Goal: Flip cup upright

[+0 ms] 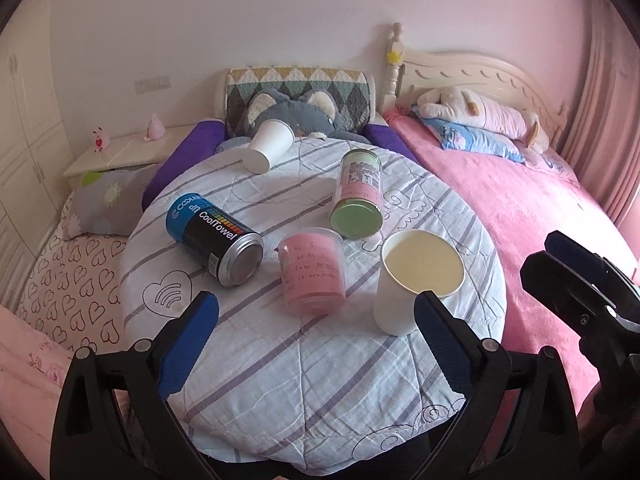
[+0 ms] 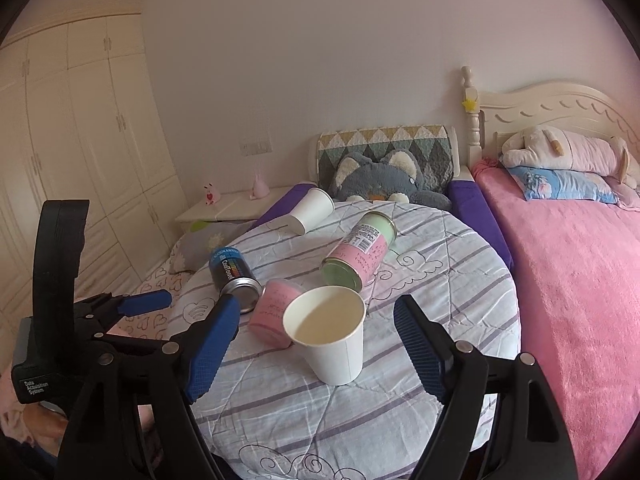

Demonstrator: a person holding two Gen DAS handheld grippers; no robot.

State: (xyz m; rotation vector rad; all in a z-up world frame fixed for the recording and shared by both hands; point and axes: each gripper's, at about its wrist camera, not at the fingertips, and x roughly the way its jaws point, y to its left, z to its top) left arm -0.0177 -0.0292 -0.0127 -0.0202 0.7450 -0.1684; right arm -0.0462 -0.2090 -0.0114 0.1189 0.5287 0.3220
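A white paper cup [image 1: 416,280] stands upright, mouth up, on the round striped table [image 1: 304,392]; it also shows in the right wrist view [image 2: 332,336]. A second white paper cup [image 1: 270,144] lies tipped at the table's far edge, its base toward me, and it shows in the right wrist view [image 2: 310,210] too. My left gripper [image 1: 316,336] is open and empty, its right finger just in front of the upright cup. My right gripper [image 2: 316,344] is open, its fingers either side of the upright cup without touching it.
On the table lie a blue-and-black can [image 1: 216,236], a green-and-pink can [image 1: 358,196] and a pink plastic cup [image 1: 312,272]. A grey plush [image 1: 292,114] sits behind the table. A pink bed [image 1: 520,216] is at the right, a nightstand [image 1: 120,156] at the left.
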